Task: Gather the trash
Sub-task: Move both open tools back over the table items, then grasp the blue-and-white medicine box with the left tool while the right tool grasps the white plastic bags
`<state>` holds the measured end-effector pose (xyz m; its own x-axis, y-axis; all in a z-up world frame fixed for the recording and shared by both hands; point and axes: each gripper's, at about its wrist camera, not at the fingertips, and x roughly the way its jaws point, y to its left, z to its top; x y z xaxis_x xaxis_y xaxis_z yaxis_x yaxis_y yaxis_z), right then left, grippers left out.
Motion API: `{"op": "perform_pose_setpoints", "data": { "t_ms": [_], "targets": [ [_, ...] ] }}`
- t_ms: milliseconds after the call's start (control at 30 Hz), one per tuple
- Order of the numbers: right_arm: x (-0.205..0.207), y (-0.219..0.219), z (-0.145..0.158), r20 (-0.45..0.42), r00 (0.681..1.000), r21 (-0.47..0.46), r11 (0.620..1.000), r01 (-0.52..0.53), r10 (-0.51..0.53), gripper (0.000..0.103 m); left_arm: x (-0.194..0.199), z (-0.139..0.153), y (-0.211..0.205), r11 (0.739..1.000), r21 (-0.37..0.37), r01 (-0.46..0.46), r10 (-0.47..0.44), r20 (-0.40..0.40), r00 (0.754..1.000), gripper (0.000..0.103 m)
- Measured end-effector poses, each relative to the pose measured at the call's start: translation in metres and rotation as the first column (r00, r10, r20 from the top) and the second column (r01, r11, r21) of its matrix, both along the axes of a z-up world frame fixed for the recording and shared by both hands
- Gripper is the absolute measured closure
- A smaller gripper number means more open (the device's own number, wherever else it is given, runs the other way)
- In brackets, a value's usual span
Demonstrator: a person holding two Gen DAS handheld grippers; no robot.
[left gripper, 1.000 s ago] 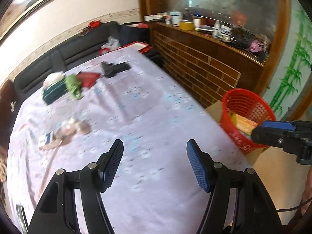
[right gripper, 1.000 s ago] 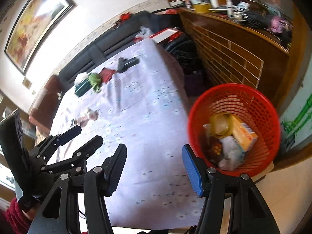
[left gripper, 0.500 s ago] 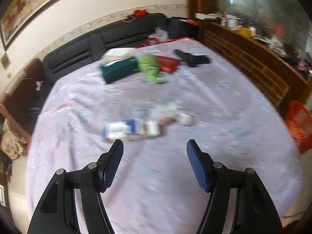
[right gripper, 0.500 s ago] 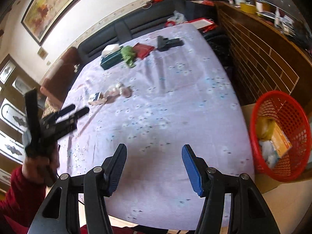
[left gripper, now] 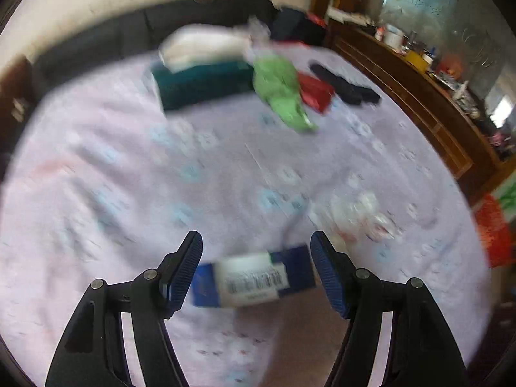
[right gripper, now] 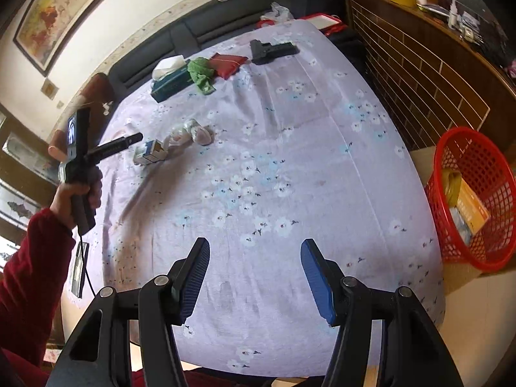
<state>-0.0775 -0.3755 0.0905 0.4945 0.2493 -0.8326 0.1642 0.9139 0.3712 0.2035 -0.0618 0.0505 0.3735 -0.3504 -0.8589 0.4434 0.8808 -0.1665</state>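
Note:
A blue and white carton (left gripper: 253, 279) lies on the lilac tablecloth between the fingers of my open left gripper (left gripper: 256, 266); whether they touch it I cannot tell. A crumpled clear wrapper (left gripper: 358, 214) lies just right of it. In the right wrist view the carton (right gripper: 151, 152) and wrapper (right gripper: 191, 131) lie at the table's left, with the left gripper (right gripper: 133, 138) beside the carton. My right gripper (right gripper: 254, 272) is open and empty over the near table edge. A red basket (right gripper: 477, 193) holding trash stands off the right side.
A teal tissue box (right gripper: 171, 80), a green cloth (right gripper: 201, 74), a red pouch (right gripper: 227, 63) and a black gun-shaped object (right gripper: 272, 50) lie at the far end of the table. A black sofa (right gripper: 206, 29) runs behind it; a wooden brick-pattern counter (right gripper: 419, 64) is at the right.
My left gripper has swung left from the basket and come down over the carton, which now sits between its fingers. The right gripper has pulled back from the basket to face the table.

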Motion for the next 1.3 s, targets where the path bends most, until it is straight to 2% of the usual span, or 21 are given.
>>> {"op": "perform_pose_setpoints", "data": {
  "t_ms": [33, 100, 167, 233, 433, 600, 667, 700, 733, 767, 833, 967, 1133, 1300],
  "targets": [
    [0.001, 0.001, -0.001, -0.007, 1.0, -0.003, 1.0, 0.003, -0.003, 0.04, -0.002, -0.005, -0.001, 1.0, 0.003, 0.019, -0.019, -0.024, 1.0, 0.035],
    [0.003, 0.005, -0.002, -0.018, 1.0, -0.007, 1.0, 0.005, -0.005, 0.04, -0.016, -0.006, -0.006, 0.996, 0.031, 0.081, -0.081, 0.003, 0.997, 0.035],
    [0.007, 0.01, -0.003, -0.023, 1.0, -0.004, 1.0, -0.001, 0.001, 0.04, -0.034, -0.006, -0.01, 0.988, 0.019, 0.154, -0.154, -0.01, 0.988, 0.035],
    [0.013, 0.016, -0.004, -0.025, 1.0, -0.009, 1.0, -0.011, 0.01, 0.04, -0.051, -0.003, -0.014, 0.981, 0.025, 0.194, -0.195, 0.012, 0.981, 0.035],
    [0.053, 0.035, -0.002, -0.011, 0.998, -0.013, 0.998, -0.068, 0.068, 0.04, -0.07, -0.001, -0.029, 0.969, 0.081, 0.233, -0.239, 0.07, 0.969, 0.038],
    [0.099, 0.048, -0.004, 0.006, 0.995, -0.008, 0.995, -0.097, 0.097, 0.04, -0.085, -0.011, -0.053, 0.927, 0.234, 0.294, -0.331, 0.141, 0.933, 0.039],
    [0.115, 0.052, -0.006, 0.007, 0.995, 0.001, 0.995, -0.104, 0.104, 0.04, -0.088, -0.012, -0.059, 0.919, 0.252, 0.303, -0.348, 0.157, 0.924, 0.041],
    [0.122, 0.054, -0.008, 0.003, 0.994, 0.002, 0.994, -0.107, 0.107, 0.04, -0.089, -0.015, -0.063, 0.917, 0.266, 0.297, -0.347, 0.165, 0.923, 0.044],
    [0.131, 0.057, -0.01, -0.002, 0.994, -0.002, 0.994, -0.113, 0.113, 0.04, -0.089, -0.016, -0.064, 0.918, 0.279, 0.283, -0.338, 0.174, 0.925, 0.053],
    [0.137, 0.059, -0.011, -0.003, 0.993, -0.006, 0.993, -0.117, 0.117, 0.04, -0.087, -0.018, -0.066, 0.919, 0.294, 0.261, -0.323, 0.186, 0.928, 0.058],
    [0.151, 0.063, -0.013, -0.001, 0.991, -0.023, 0.991, -0.131, 0.131, 0.04, -0.087, -0.018, -0.066, 0.934, 0.284, 0.219, -0.282, 0.206, 0.937, 0.061],
    [0.178, 0.065, -0.014, 0.008, 0.989, -0.046, 0.988, -0.145, 0.145, 0.04, -0.095, -0.014, -0.058, 0.965, 0.221, 0.142, -0.188, 0.201, 0.962, 0.065],
    [0.218, 0.071, -0.025, 0.008, 0.983, -0.076, 0.981, -0.18, 0.181, 0.04, -0.12, -0.008, -0.042, 0.978, 0.188, 0.091, -0.122, 0.161, 0.979, 0.065],
    [0.258, 0.09, -0.052, -0.023, 0.969, -0.103, 0.963, -0.247, 0.246, 0.04, -0.147, -0.004, -0.021, 0.987, 0.155, 0.042, -0.062, 0.128, 0.99, 0.065]
  ]
}}
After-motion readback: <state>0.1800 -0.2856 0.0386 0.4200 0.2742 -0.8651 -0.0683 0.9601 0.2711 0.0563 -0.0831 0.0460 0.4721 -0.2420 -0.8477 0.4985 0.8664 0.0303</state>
